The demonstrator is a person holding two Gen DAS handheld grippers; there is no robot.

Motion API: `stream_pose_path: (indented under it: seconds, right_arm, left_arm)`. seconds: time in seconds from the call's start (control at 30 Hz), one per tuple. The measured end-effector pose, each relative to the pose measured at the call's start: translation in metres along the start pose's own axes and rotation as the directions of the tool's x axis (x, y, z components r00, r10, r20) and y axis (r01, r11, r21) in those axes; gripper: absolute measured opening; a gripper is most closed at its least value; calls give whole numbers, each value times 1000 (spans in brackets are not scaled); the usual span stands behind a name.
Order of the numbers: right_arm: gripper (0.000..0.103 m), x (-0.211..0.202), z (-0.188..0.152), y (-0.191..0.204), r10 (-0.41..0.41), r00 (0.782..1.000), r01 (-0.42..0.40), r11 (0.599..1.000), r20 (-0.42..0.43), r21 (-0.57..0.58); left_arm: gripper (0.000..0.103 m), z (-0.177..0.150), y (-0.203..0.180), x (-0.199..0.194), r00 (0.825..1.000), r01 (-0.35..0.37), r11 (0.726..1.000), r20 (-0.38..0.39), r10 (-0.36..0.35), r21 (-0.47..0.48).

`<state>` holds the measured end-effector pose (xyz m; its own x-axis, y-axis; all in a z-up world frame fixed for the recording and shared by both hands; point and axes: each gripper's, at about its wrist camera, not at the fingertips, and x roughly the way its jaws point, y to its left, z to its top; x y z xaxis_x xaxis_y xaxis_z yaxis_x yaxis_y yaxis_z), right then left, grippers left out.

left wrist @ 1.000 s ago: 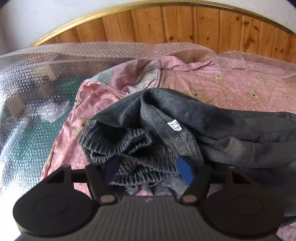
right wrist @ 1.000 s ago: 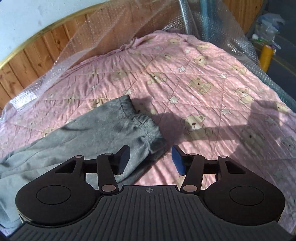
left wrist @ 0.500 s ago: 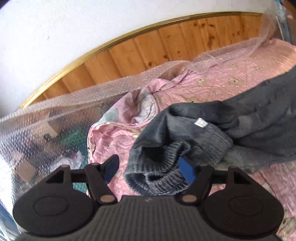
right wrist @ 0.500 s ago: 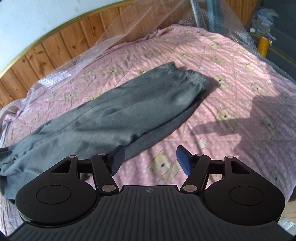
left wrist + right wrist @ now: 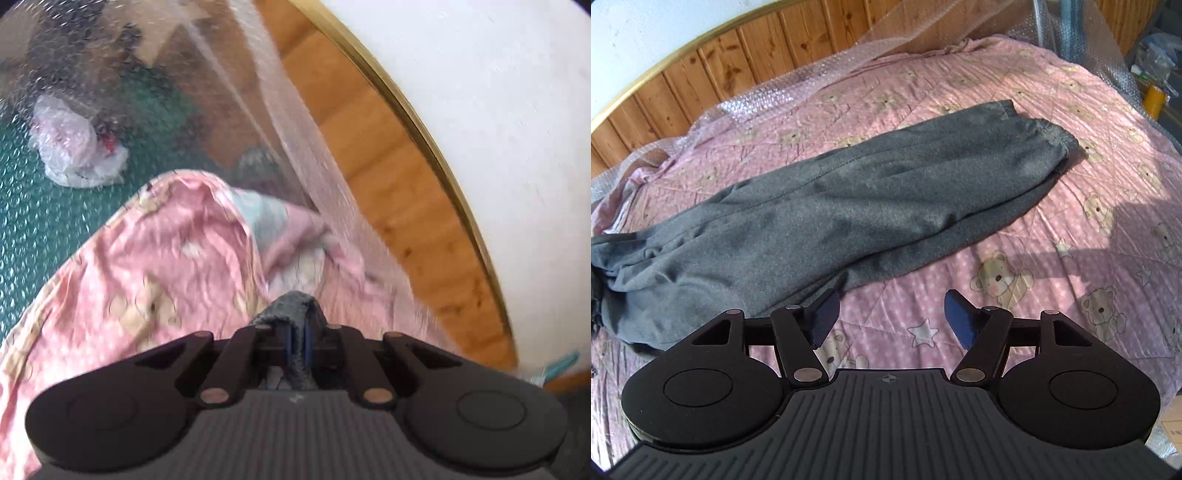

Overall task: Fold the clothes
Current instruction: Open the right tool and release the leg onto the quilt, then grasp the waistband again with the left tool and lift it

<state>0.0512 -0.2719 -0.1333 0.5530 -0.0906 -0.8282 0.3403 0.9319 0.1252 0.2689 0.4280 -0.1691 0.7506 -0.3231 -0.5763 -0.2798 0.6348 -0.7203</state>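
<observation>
Right wrist view: the right gripper (image 5: 888, 318) hovered over the pink bear-print quilt (image 5: 1015, 280) with its jaws spread wide and nothing between them, its left pad just beside the near edge of the grey trousers (image 5: 827, 206). The trousers lay stretched flat across the quilt, cuffs toward the far side, waist end off to the left. Beyond the quilt ran bubble wrap (image 5: 798, 88) and the wooden wall panelling (image 5: 713, 70). Left wrist view: the left gripper (image 5: 295, 341) was clamped tight on a bunched fold of the trousers (image 5: 291, 304), above the rumpled corner of the quilt (image 5: 166, 258).
</observation>
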Motion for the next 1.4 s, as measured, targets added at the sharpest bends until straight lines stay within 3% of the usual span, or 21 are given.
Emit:
stream_pose_path:
  seconds: [0.1, 0.13, 0.23, 0.33, 0.37, 0.4, 0.43, 0.53, 0.6, 0.7, 0.8, 0.93, 0.97, 1.07, 1.17, 1.23, 1.27, 1.3, 1.33, 1.37, 1.4]
  right_arm:
    - [67, 5, -10, 2, 1, 999, -1, 1000, -35, 19]
    - [67, 6, -13, 3, 3, 999, -2, 1000, -46, 24]
    - [67, 10, -19, 12, 31, 998, -31, 999, -61, 11]
    - [68, 18, -27, 16, 45, 995, -44, 999, -89, 15]
    - [68, 21, -30, 17, 47, 994, -46, 999, -101, 17]
    - [68, 25, -33, 18, 50, 992, -48, 999, -113, 19]
    - [68, 28, -35, 19, 55, 991, -52, 998, -124, 24]
    - [68, 39, -41, 23, 69, 985, -63, 997, -159, 38]
    - [68, 45, -45, 26, 78, 980, -71, 996, -182, 46]
    - [68, 45, -40, 39, 89, 979, -90, 996, -182, 2]
    - [70, 41, -34, 47, 94, 981, -101, 994, -169, -33]
    - [71, 39, -37, 40, 89, 982, -92, 996, -167, -10]
    - [71, 40, -40, 36, 86, 982, -86, 996, -170, 10]
    - [71, 41, -50, 22, 77, 981, -66, 995, -179, 69]
    - [71, 44, -62, 9, 77, 978, -50, 989, -193, 142]
    - [71, 44, -64, 7, 77, 978, -47, 987, -194, 155]
    - [71, 45, -66, 6, 77, 978, -45, 986, -195, 161]
    - [71, 45, -67, 6, 77, 978, -44, 985, -195, 167]
    - [71, 45, -66, 7, 79, 978, -47, 986, -194, 162]
    - [71, 44, -65, 9, 81, 978, -51, 986, -193, 157]
    - [71, 44, -64, 12, 86, 978, -57, 987, -192, 151]
  left_arm:
    - [11, 21, 8, 23, 997, -71, 997, -42, 71, 9]
    - [14, 14, 8, 22, 991, -112, 991, -60, 116, 69]
    - [69, -18, 8, 7, 968, -215, 941, -69, 241, 261]
    - [64, -54, 4, -31, 969, -216, 886, -22, 246, 410]
    - [64, -69, -3, -44, 971, -209, 851, -4, 241, 481]
    - [65, -83, -11, -56, 973, -192, 799, 5, 230, 569]
    - [67, -99, -21, -60, 973, -176, 723, 5, 231, 668]
    - [68, -145, -50, -63, 971, -109, 439, 0, 240, 892]
    - [71, -174, -63, -49, 967, -55, 239, -8, 255, 970]
    - [74, -204, -67, -25, 965, -31, -6, 31, 260, 1000]
    - [74, -215, -66, -4, 966, -40, -177, 84, 244, 983]
    - [74, -231, -59, 5, 971, 16, -343, 67, 228, 939]
    - [72, -230, -58, 6, 968, 34, -346, 55, 244, 937]
    - [12, -225, -54, 10, 955, 92, -341, 14, 296, 935]
    - [11, -172, -66, 9, 959, 54, -8, -50, 280, 999]
    - [12, -112, -66, 8, 970, 12, 356, -97, 223, 934]
    - [14, -80, -59, 7, 975, -7, 548, -116, 189, 837]
    - [15, -53, -42, 9, 973, -32, 714, -141, 181, 699]
    - [19, -27, -25, 10, 971, -59, 847, -165, 171, 528]
    - [28, -11, -2, 11, 969, -37, 932, -214, 121, 361]
    - [35, -4, 12, 10, 966, 4, 966, -249, 62, 258]
